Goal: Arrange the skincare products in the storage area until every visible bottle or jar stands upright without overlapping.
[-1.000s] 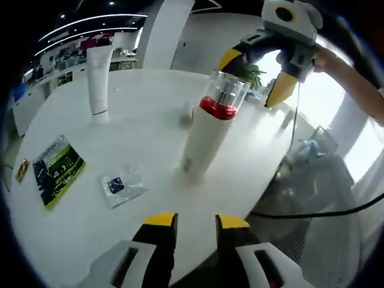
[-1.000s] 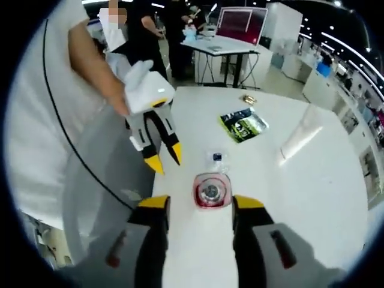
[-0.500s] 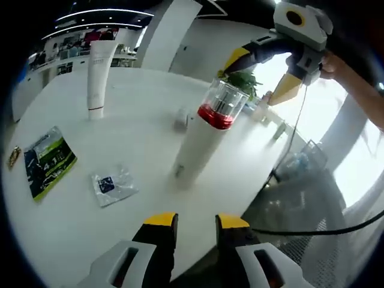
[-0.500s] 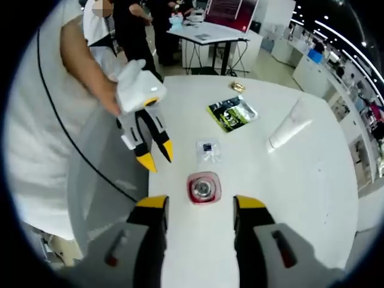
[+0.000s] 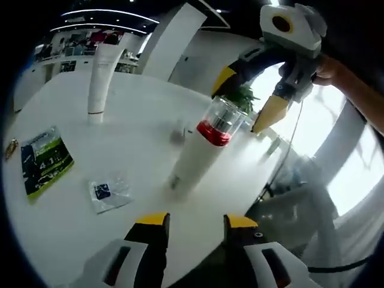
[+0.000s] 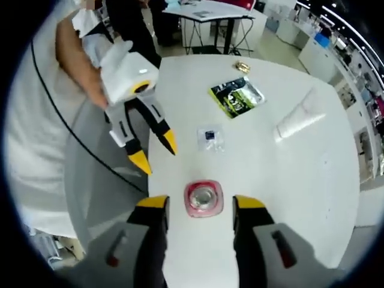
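- Worktop [image 6: 312, 180], one: we keep every product standing on it, well apart.
- Pump bottle [image 5: 201, 153], one, red collar, clear cap: stands upright near the edge; we descend straight.
- Tube [image 5: 99, 75], one, upright beyond.
- Sachets, two: green [image 6: 236, 97], clear [image 6: 210, 138].
- Right gripper [image 6: 201, 207]: jaws spread, straddling the cap, untouching.
- Left gripper [image 5: 195, 225]: jaws spread, empty.

— What surrounds the round white table [image 6: 312, 180]?

— Beyond its far edge stands a white desk on black legs [image 6: 223, 13] on a grey floor [image 6: 273, 48]. In the left gripper view a broad white column [image 5: 165, 42] rises behind the table, curved ceiling light strips [image 5: 108, 13] glow left of it, and a bright window [image 5: 312, 120] lies to its right.
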